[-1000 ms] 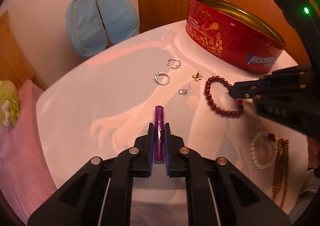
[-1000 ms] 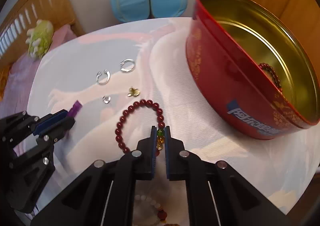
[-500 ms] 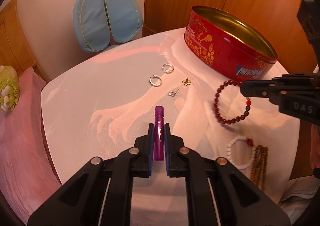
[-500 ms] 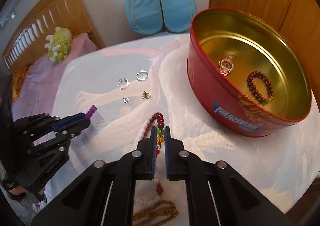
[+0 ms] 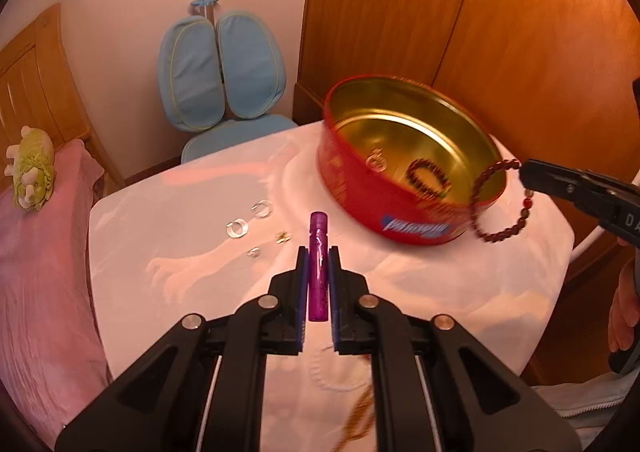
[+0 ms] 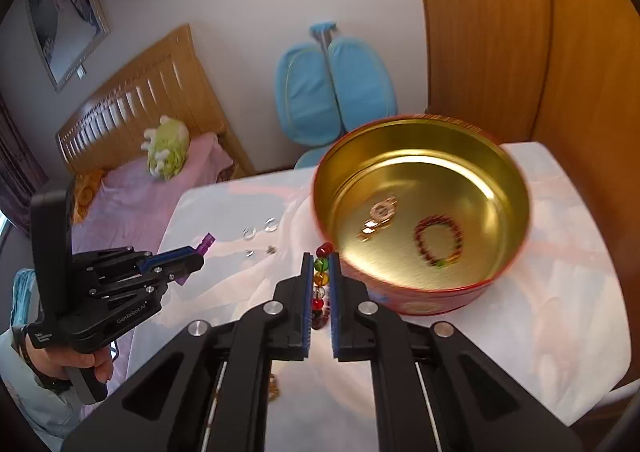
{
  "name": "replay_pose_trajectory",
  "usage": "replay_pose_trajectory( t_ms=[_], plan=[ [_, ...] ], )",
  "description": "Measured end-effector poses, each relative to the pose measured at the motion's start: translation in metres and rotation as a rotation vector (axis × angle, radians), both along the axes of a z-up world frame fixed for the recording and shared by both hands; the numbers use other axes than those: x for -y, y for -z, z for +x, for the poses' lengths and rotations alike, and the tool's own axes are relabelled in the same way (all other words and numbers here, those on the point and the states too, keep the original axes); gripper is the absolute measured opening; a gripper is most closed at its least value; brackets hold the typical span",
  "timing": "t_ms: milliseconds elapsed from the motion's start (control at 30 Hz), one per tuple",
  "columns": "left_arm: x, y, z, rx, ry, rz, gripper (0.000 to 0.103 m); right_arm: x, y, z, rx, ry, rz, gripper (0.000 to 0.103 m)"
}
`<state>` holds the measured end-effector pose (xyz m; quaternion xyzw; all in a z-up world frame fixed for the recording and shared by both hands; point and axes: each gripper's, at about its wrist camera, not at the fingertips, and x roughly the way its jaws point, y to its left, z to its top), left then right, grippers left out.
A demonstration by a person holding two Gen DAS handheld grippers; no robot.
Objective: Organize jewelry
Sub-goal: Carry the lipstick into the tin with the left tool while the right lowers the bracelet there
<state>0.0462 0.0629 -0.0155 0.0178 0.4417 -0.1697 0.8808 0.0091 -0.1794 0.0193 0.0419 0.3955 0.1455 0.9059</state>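
My left gripper (image 5: 318, 252) is shut on a purple vial (image 5: 318, 272) and holds it above the white-clothed table (image 5: 160, 236). My right gripper (image 6: 321, 258) is shut on a dark red bead bracelet (image 6: 320, 278) at its coloured beads. In the left wrist view the bracelet (image 5: 486, 232) hangs from the right gripper (image 5: 524, 172) beside the near rim of the red tin (image 5: 400, 222). The tin (image 6: 440, 298) holds a gold watch (image 6: 380, 212) and another dark bead bracelet (image 6: 438, 240). The left gripper (image 6: 196, 252) shows at the left with the vial (image 6: 207, 242).
Two silver hoop earrings (image 5: 238, 228) (image 5: 262, 209), a gold stud (image 5: 283, 237) and a small silver earring (image 5: 253, 252) lie left of the tin. Brown beads (image 5: 360, 412) lie at the table's near edge. A blue chair (image 5: 224, 72), a pink bed (image 5: 40, 272) and wooden doors (image 5: 520, 32) surround the table.
Both grippers have risen and drawn toward the tin. The red bracelet has left the table and now hangs by the tin's rim. The vial stays gripped.
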Motion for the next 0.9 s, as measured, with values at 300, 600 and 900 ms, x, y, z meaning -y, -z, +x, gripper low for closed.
replay_pose_trajectory(
  t_ms=[300, 600, 900],
  plan=[
    [0.077, -0.028, -0.005, -0.004, -0.023, -0.017, 0.01, 0.102, -0.032, 0.002, 0.064, 0.013, 0.043, 0.008],
    [0.107, -0.027, 0.052, -0.036, 0.047, 0.039, 0.01, 0.123, -0.019, 0.047, 0.008, 0.059, 0.046, 0.008],
    [0.131, 0.007, 0.127, -0.171, 0.143, 0.049, 0.01, 0.103, 0.004, 0.132, -0.11, 0.034, 0.009, 0.008]
  ],
)
